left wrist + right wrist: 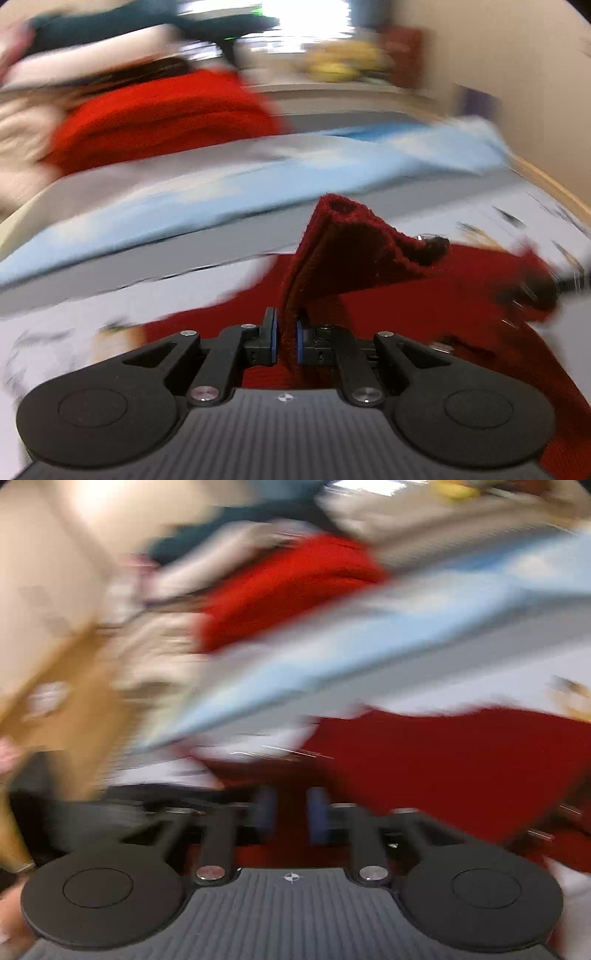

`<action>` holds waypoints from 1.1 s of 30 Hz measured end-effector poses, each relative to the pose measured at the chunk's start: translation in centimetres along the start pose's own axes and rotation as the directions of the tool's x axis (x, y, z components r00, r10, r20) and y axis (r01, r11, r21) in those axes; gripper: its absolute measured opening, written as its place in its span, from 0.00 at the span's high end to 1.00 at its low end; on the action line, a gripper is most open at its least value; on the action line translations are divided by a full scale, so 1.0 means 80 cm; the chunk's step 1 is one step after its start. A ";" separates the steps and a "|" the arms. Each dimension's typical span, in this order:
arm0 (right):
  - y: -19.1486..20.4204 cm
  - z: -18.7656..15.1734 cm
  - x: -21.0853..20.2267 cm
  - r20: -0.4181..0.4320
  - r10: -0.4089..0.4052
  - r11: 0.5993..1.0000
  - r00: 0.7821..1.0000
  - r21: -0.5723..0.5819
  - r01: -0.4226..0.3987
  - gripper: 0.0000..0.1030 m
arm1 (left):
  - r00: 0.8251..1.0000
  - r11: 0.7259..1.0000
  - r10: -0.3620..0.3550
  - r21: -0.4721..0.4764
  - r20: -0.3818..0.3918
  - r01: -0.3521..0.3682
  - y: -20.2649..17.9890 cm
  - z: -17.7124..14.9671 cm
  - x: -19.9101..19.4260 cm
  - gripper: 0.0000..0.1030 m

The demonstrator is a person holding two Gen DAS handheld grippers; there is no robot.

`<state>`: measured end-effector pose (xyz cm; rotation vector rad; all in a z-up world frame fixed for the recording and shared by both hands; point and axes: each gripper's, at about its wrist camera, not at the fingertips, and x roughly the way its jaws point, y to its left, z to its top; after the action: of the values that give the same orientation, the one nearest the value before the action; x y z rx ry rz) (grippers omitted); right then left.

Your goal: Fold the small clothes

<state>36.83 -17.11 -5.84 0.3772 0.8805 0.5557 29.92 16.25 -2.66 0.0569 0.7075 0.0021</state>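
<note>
Pinching dark red garment (pixel 354 258) | left gripper (pixel 286 339) (right view blurred)

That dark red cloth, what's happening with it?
A person with a handheld gripper in each hand is folding it. The left gripper is pinched shut on an edge of the dark red garment, lifting it off the white surface. The right gripper is at the same garment, but the picture is too blurred to tell its grip. A light blue cloth lies behind.
</note>
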 end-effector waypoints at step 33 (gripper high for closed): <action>-0.275 0.007 -0.221 0.002 -0.846 0.489 0.533 0.400 0.775 0.86 | 0.903 0.833 0.410 -0.350 -0.129 -0.428 0.187 -0.019 -0.054 0.58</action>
<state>34.81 -45.25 -6.14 0.2804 0.8494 -0.5627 25.90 31.15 -0.20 -0.1534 0.7217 0.5645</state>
